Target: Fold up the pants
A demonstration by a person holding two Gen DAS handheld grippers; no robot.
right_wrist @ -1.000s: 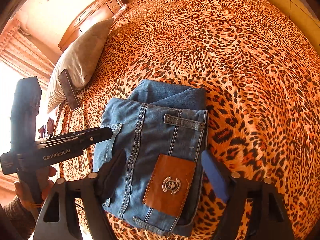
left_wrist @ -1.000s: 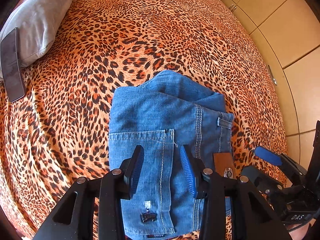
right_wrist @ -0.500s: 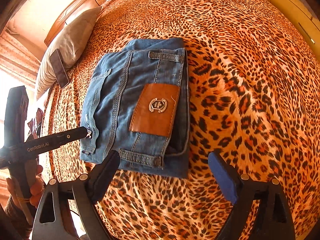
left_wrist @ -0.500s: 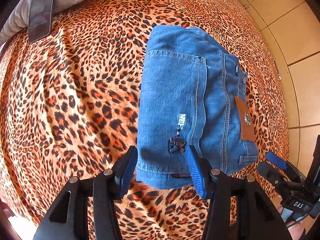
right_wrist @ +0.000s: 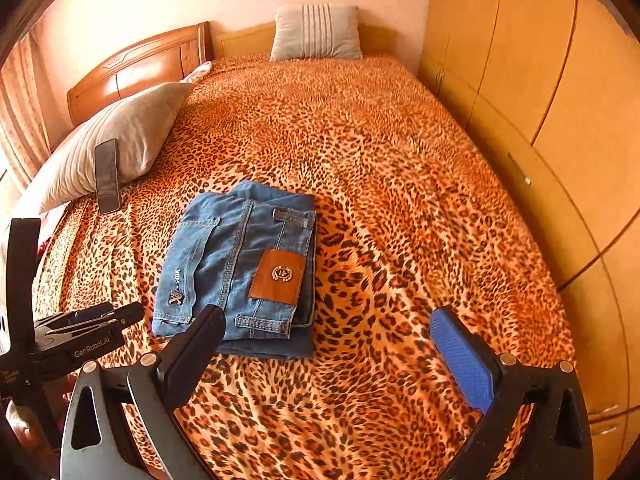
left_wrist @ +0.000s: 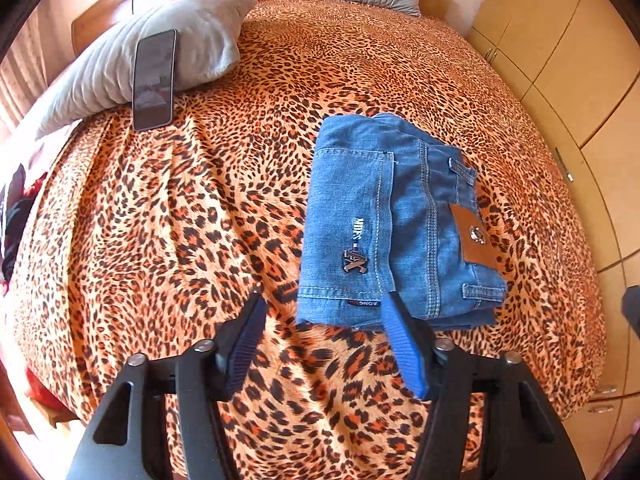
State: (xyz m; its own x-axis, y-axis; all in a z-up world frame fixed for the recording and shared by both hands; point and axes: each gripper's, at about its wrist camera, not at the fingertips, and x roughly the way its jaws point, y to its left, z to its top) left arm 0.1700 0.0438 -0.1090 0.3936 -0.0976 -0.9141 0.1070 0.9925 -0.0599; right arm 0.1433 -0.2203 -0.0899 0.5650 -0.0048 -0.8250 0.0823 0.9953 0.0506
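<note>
Folded jeans [right_wrist: 240, 268] sit on the bed [right_wrist: 400, 184]; left gripper [left_wrist: 324, 344] and right gripper [right_wrist: 328, 344] both spread wide, holding nothing.

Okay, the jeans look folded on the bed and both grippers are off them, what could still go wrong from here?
The folded jeans lie near the front edge of the leopard bedspread; a bump could slide them off. The bottom layer sticks out under the stack, so the fold may loosen if nudged. The left gripper and right gripper hang open just in front of the denim; a forward move could catch a fingertip in it. The phone leaning on the grey pillow might slip.
</note>
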